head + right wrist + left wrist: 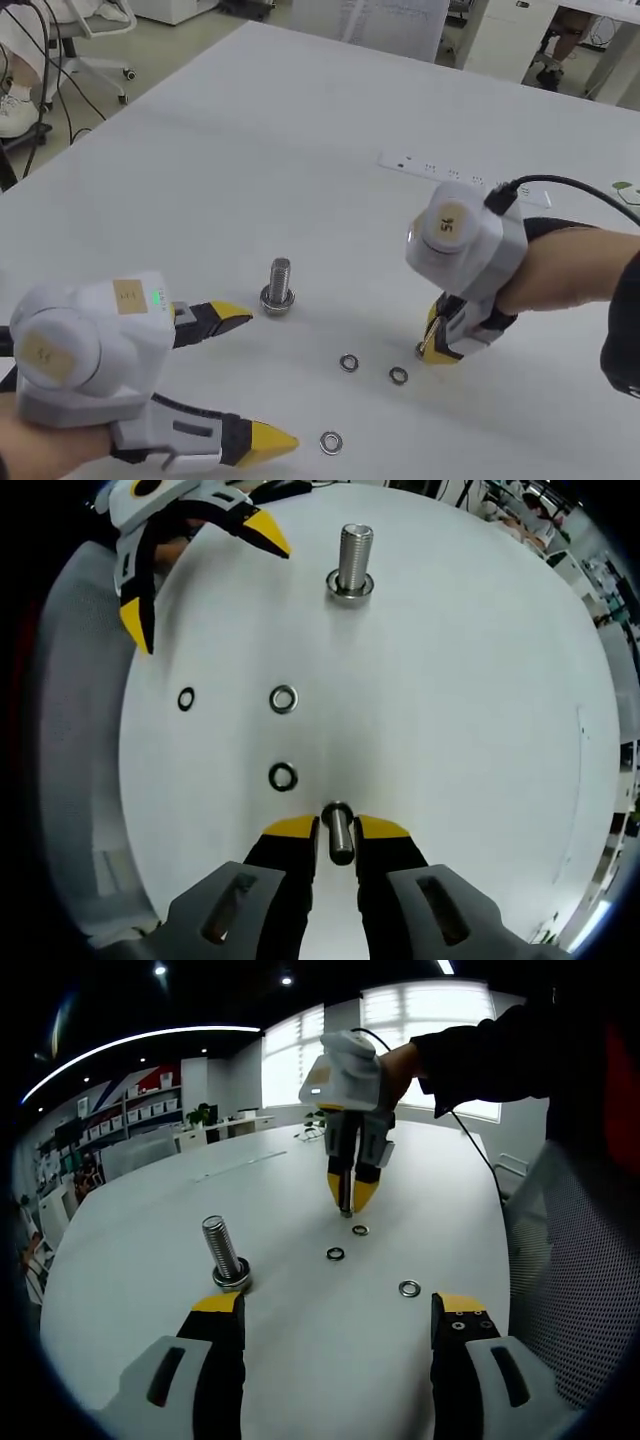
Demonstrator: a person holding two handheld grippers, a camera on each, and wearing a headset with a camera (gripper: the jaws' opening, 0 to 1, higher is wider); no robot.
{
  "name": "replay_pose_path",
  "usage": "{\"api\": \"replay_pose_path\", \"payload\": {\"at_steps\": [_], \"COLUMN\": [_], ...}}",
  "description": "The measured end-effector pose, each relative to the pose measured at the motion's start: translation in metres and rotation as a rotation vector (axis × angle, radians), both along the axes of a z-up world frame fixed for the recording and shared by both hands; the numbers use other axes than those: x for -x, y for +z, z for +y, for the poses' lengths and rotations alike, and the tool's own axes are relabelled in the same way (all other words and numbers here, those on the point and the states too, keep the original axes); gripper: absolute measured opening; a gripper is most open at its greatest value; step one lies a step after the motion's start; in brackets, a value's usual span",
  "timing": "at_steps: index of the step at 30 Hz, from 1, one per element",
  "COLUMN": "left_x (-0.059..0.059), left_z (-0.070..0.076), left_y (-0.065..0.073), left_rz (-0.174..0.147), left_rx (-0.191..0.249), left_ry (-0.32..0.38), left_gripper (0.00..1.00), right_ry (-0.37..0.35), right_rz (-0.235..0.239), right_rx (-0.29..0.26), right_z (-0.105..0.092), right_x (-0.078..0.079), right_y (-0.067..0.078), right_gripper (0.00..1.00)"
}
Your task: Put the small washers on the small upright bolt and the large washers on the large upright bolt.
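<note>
Three silver metal ring washers (348,363) lay flat and loose on the white counter (250,170), apart from one another, in the open stretch between the two grippers. The right gripper (432,350) pointed steeply down at the counter, its yellow-tipped jaws pressed together on a small grey threaded bolt (337,832). In the right gripper view the bolt's shaft sat squarely between the two tips, its rounded end reaching just past them. The nearest washer (282,776) lay just ahead of that gripper and slightly to one side, touching neither jaw nor bolt. A second washer (283,698) lay further out on the same line.

The left gripper (250,378) was held low over the near side of the counter with its jaws spread wide and nothing between them. The large upright steel bolt (278,287) stood on the counter with a wider metal ring at its foot. It was just beyond the tip of one jaw and not touching it. The third washer (331,441) lay near the tip of the other jaw, also untouched. From the left gripper view the right gripper stood well ahead, across the washers.
</note>
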State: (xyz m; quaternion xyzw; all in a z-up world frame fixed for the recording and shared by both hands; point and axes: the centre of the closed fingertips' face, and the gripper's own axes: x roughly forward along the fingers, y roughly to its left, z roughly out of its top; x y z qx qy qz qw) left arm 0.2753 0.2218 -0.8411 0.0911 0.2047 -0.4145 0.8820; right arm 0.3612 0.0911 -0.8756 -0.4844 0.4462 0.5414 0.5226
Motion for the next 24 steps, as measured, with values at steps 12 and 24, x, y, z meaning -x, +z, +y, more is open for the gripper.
{"api": "replay_pose_path", "payload": {"at_steps": [12, 24], "left_x": [0.000, -0.001], "left_z": [-0.001, -0.003], "left_y": [0.000, 0.002], "left_rz": [0.000, -0.005], "left_rx": [-0.003, -0.005], "left_ry": [-0.006, -0.009], "left_gripper": [0.76, 0.75], "right_ry": [-0.024, -0.051], "right_rz": [-0.007, -0.010], "right_rx": [-0.020, -0.027], "right_z": [-0.004, -0.015], "right_x": [-0.003, 0.000], "right_y": [0.004, 0.009], "right_gripper": [0.20, 0.21]}}
